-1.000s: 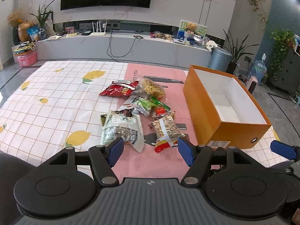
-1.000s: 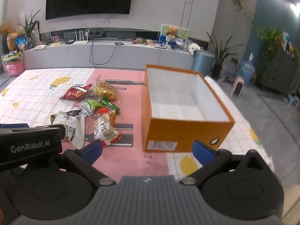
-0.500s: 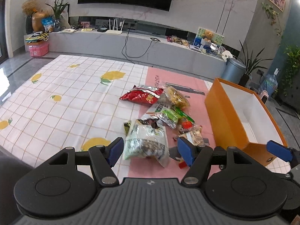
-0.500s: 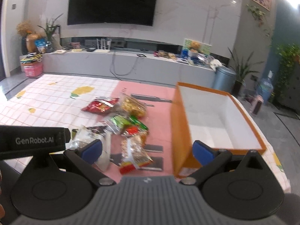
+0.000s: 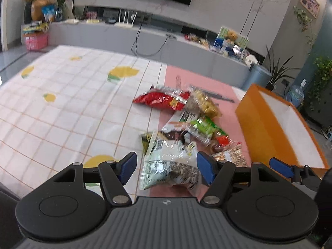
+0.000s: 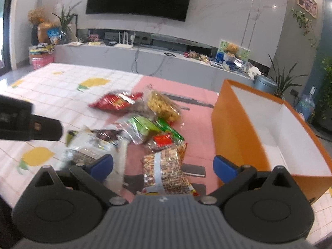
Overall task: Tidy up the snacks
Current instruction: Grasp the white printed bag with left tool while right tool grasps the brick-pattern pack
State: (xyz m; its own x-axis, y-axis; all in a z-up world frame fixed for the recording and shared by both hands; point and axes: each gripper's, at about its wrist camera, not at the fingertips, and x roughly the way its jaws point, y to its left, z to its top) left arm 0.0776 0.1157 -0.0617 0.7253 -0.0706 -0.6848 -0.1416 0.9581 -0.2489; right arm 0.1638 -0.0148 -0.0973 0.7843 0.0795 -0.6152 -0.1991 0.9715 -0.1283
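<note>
Several snack packets lie in a pile on the table. A white and grey bag (image 5: 169,166) lies nearest, between the tips of my open left gripper (image 5: 166,167). Behind it are a green packet (image 5: 202,127), a red packet (image 5: 160,99) and a yellow packet (image 5: 204,103). My right gripper (image 6: 162,166) is open over a brown nut packet (image 6: 166,171). The red packet (image 6: 116,102), the yellow packet (image 6: 164,105) and the green packet (image 6: 143,127) lie beyond it. An open orange box (image 6: 234,128) with a white inside stands to the right; it also shows in the left wrist view (image 5: 263,124).
The table carries a white lemon-print cloth (image 5: 62,108) and a pink mat (image 6: 197,124). My left gripper's body (image 6: 25,122) juts in at the left of the right wrist view. A grey TV bench (image 6: 145,60) stands behind the table.
Both grippers have moved forward and down toward the snack pile. The white and grey bag now sits between my left fingertips, and the nut packet between my right ones.
</note>
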